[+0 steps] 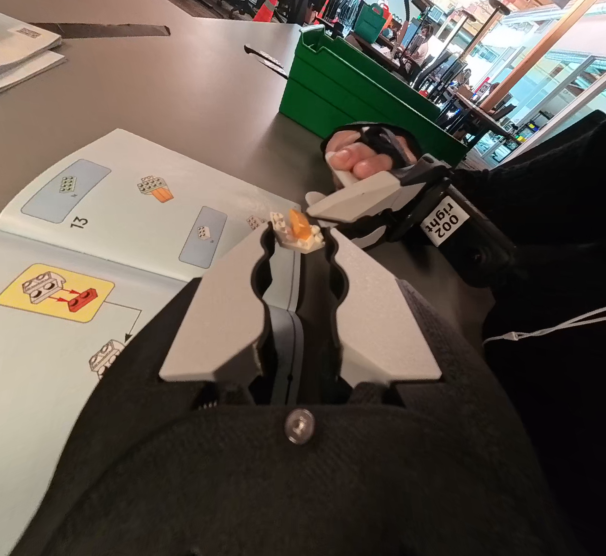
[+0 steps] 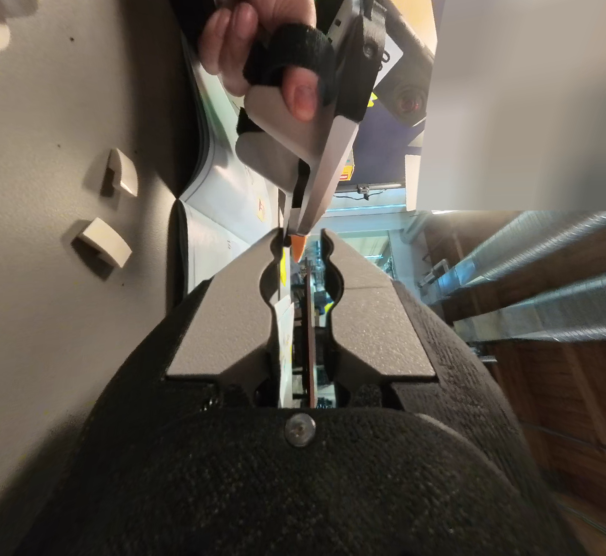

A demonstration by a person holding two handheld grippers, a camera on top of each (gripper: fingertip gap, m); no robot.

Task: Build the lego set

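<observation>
My left gripper (image 1: 298, 234) is shut on a small white Lego assembly (image 1: 306, 244) with an orange sloped piece (image 1: 300, 227) on top, and holds it above the open instruction booklet (image 1: 114, 212). My right gripper (image 1: 316, 217) comes in from the right, with its tips right beside the orange piece. In the right wrist view my right gripper (image 2: 301, 234) is open. The orange piece (image 2: 297, 247) sits between its fingertips without visible contact. The left gripper (image 2: 296, 228) reaches down from above, pinching the assembly.
A green bin (image 1: 344, 88) stands on the grey table (image 1: 164, 81) behind the grippers. More booklets (image 1: 23, 48) lie at the far left. Two loose white curved Lego pieces (image 2: 119, 173) (image 2: 101, 245) lie on the table beside the booklet. The tips of both grippers are at nearly the same place.
</observation>
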